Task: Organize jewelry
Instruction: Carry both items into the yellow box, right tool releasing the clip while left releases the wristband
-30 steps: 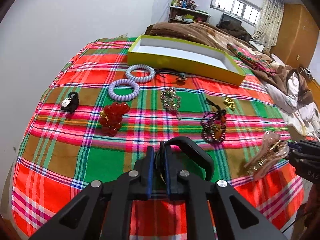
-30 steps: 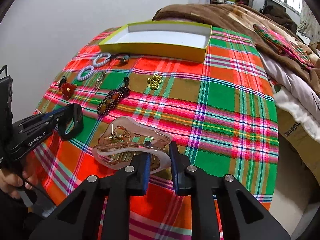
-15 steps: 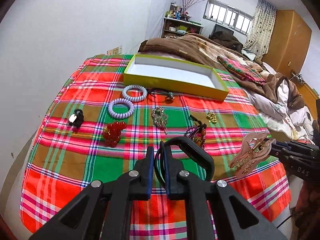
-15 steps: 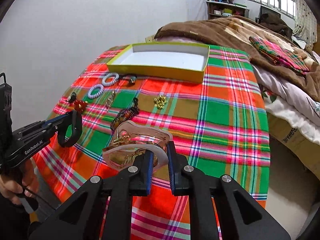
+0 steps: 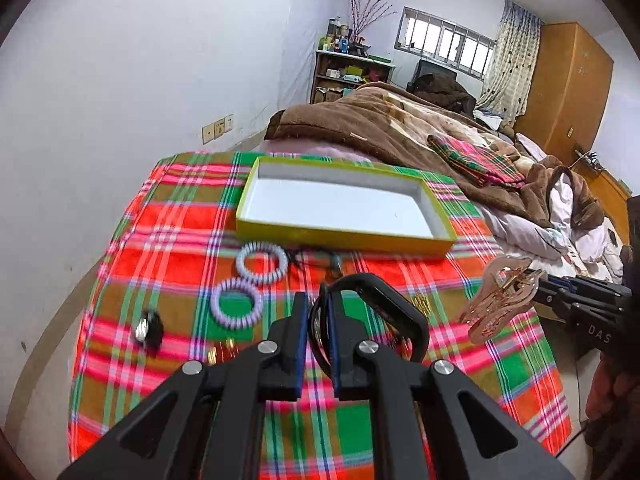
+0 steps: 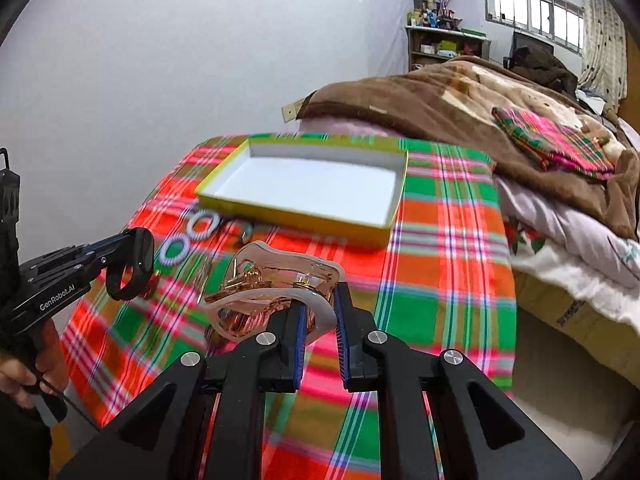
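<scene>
- Right wrist view: the right gripper (image 6: 320, 312) pinches a clear pink hair claw (image 6: 272, 284) between its blue pads, holding it in the air above the plaid cloth (image 6: 440, 280), short of the yellow box (image 6: 304, 216).
- From the left wrist view, the same claw (image 5: 500, 300) hangs off the near right corner of the box (image 5: 340, 236).
- The left gripper (image 5: 318, 328) has its tongs pressed onto a black hair band (image 5: 384, 300) that loops out past the tips, in front of the box's near wall.
- White lettering "GenRobot.AI" is readable on the left gripper (image 6: 132, 264) body in the right wrist view; "DAS" shows on the right gripper's arm in the left view.
- Two pale coil bracelets (image 5: 260, 264) lie just in front of the box's near left corner, side by side.
- A small black-and-silver piece (image 5: 147, 330) lies farther from the box, toward the cloth's left edge.
- Behind the box, a brown blanket (image 5: 380, 128) covers the bed.
</scene>
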`<state>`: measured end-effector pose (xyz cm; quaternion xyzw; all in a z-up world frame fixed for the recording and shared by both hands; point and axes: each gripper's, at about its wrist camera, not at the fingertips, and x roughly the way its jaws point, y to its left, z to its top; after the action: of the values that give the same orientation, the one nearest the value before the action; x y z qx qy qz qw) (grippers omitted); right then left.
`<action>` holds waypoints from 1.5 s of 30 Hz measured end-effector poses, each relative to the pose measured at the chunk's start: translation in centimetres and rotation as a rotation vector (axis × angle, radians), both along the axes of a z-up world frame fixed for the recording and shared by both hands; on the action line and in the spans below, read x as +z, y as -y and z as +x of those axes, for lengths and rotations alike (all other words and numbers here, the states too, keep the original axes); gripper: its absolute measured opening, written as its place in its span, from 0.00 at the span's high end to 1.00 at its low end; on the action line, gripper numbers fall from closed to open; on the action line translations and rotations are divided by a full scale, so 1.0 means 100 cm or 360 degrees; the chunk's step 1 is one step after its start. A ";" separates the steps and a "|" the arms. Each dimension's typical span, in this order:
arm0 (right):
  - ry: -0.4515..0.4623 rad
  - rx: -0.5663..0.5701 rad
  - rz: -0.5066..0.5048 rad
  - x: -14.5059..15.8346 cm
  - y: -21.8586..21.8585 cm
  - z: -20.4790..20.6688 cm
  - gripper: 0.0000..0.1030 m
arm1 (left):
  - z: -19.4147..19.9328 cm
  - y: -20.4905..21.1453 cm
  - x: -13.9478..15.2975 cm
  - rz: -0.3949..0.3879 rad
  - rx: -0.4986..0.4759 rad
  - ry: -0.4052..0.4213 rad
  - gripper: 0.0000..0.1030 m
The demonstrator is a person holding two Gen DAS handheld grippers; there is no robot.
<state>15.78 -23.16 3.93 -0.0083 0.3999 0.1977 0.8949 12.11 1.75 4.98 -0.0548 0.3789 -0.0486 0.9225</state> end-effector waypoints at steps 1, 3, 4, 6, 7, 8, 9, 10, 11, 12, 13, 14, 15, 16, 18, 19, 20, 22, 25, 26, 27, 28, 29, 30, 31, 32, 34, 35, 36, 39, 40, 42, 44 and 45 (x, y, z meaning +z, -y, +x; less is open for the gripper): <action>0.0001 -0.0005 0.0005 0.001 0.000 0.009 0.87 | 0.008 -0.001 0.001 0.0001 -0.0005 -0.0005 0.90; 0.0002 -0.0019 0.0009 0.002 -0.001 0.028 0.87 | 0.023 -0.002 0.002 0.0015 -0.0011 -0.0005 0.90; 0.0001 -0.0024 0.0012 0.002 -0.002 0.035 0.87 | 0.033 -0.003 0.003 0.0026 -0.0009 -0.0010 0.90; 0.0007 -0.0031 0.0009 0.002 -0.004 0.055 0.87 | 0.050 -0.004 0.003 0.0025 -0.0017 -0.0017 0.90; 0.0009 -0.0035 0.0008 0.003 -0.006 0.062 0.87 | 0.060 -0.005 0.003 0.0034 -0.0017 -0.0014 0.90; 0.0007 -0.0040 0.0010 0.002 -0.007 0.071 0.87 | 0.068 -0.006 0.002 0.0046 -0.0016 -0.0014 0.90; 0.0006 -0.0044 0.0012 0.002 -0.009 0.080 0.87 | 0.077 -0.007 0.001 0.0054 -0.0022 -0.0017 0.90; 0.0005 -0.0045 0.0008 0.001 -0.011 0.091 0.87 | 0.087 -0.009 0.000 0.0054 -0.0023 -0.0023 0.90; -0.0002 -0.0049 0.0000 -0.001 -0.014 0.101 0.87 | 0.097 -0.011 -0.003 0.0060 -0.0020 -0.0030 0.90; -0.0013 -0.0050 -0.0008 -0.004 -0.017 0.112 0.87 | 0.106 -0.012 -0.006 0.0072 -0.0015 -0.0042 0.90; -0.0023 -0.0048 -0.0014 -0.006 -0.019 0.119 0.87 | 0.116 -0.014 -0.010 0.0077 -0.0012 -0.0056 0.90; -0.0038 -0.0044 -0.0024 -0.011 -0.021 0.128 0.87 | 0.124 -0.015 -0.013 0.0080 -0.0009 -0.0066 0.90; -0.0058 -0.0045 -0.0035 -0.016 -0.023 0.136 0.87 | 0.131 -0.017 -0.017 0.0085 -0.0004 -0.0079 0.90; -0.0074 -0.0046 -0.0040 -0.020 -0.025 0.142 0.87 | 0.139 -0.018 -0.020 0.0091 0.0004 -0.0093 0.90; -0.0121 -0.0041 -0.0055 -0.031 -0.028 0.155 0.87 | 0.151 -0.020 -0.028 0.0092 0.0013 -0.0124 0.90; -0.0135 -0.0040 -0.0066 -0.035 -0.028 0.158 0.87 | 0.155 -0.020 -0.032 0.0100 0.0018 -0.0136 0.90; -0.0151 -0.0036 -0.0079 -0.039 -0.030 0.162 0.87 | 0.159 -0.021 -0.035 0.0107 0.0020 -0.0148 0.90; -0.0173 -0.0027 -0.0097 -0.046 -0.033 0.166 0.87 | 0.165 -0.022 -0.041 0.0108 0.0019 -0.0169 0.90; -0.0181 -0.0017 -0.0097 -0.049 -0.033 0.169 0.86 | 0.170 -0.024 -0.050 0.0115 0.0022 -0.0197 0.90; -0.0181 -0.0016 -0.0102 -0.049 -0.034 0.170 0.86 | 0.170 -0.025 -0.053 0.0109 0.0025 -0.0210 0.90; -0.0188 -0.0015 -0.0109 -0.050 -0.033 0.170 0.85 | 0.172 -0.026 -0.055 0.0100 0.0027 -0.0223 0.90; -0.0197 -0.0014 -0.0113 -0.052 -0.033 0.170 0.85 | 0.173 -0.027 -0.057 0.0094 0.0029 -0.0231 0.90; -0.0208 -0.0012 -0.0116 -0.053 -0.033 0.170 0.85 | 0.173 -0.027 -0.058 0.0093 0.0029 -0.0237 0.89; -0.0220 -0.0012 -0.0122 -0.055 -0.031 0.168 0.84 | 0.172 -0.027 -0.060 0.0093 0.0028 -0.0242 0.89; -0.0226 -0.0014 -0.0129 -0.056 -0.031 0.168 0.82 | 0.173 -0.026 -0.060 0.0092 0.0027 -0.0247 0.89; -0.0230 -0.0016 -0.0136 -0.057 -0.030 0.168 0.78 | 0.173 -0.026 -0.061 0.0088 0.0025 -0.0249 0.89; -0.0223 -0.0013 -0.0150 -0.057 -0.028 0.162 0.70 | 0.172 -0.027 -0.061 0.0086 0.0025 -0.0245 0.88; -0.0220 -0.0008 -0.0157 -0.056 -0.028 0.161 0.65 | 0.172 -0.027 -0.060 0.0091 0.0027 -0.0243 0.87; -0.0218 0.0000 -0.0165 -0.056 -0.027 0.158 0.59 | 0.171 -0.027 -0.060 0.0095 0.0032 -0.0240 0.86; -0.0192 0.0016 -0.0207 -0.054 -0.027 0.152 0.57 | 0.170 -0.027 -0.058 0.0088 0.0037 -0.0233 0.85; -0.0180 0.0018 -0.0224 -0.053 -0.027 0.150 0.57 | 0.170 -0.027 -0.057 0.0088 0.0038 -0.0229 0.85; -0.0165 0.0025 -0.0221 -0.051 -0.025 0.146 0.57 | 0.169 -0.027 -0.053 0.0073 0.0036 -0.0214 0.85; -0.0151 0.0034 -0.0205 -0.047 -0.024 0.142 0.57 | 0.165 -0.029 -0.049 0.0053 0.0038 -0.0201 0.82; -0.0142 0.0033 -0.0199 -0.045 -0.023 0.139 0.57 | 0.163 -0.029 -0.047 0.0041 0.0033 -0.0193 0.81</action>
<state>29.71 -20.89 -0.56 -0.0593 0.4508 0.1817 0.8719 28.39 4.66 0.29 -0.0496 0.4342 -0.0308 0.8989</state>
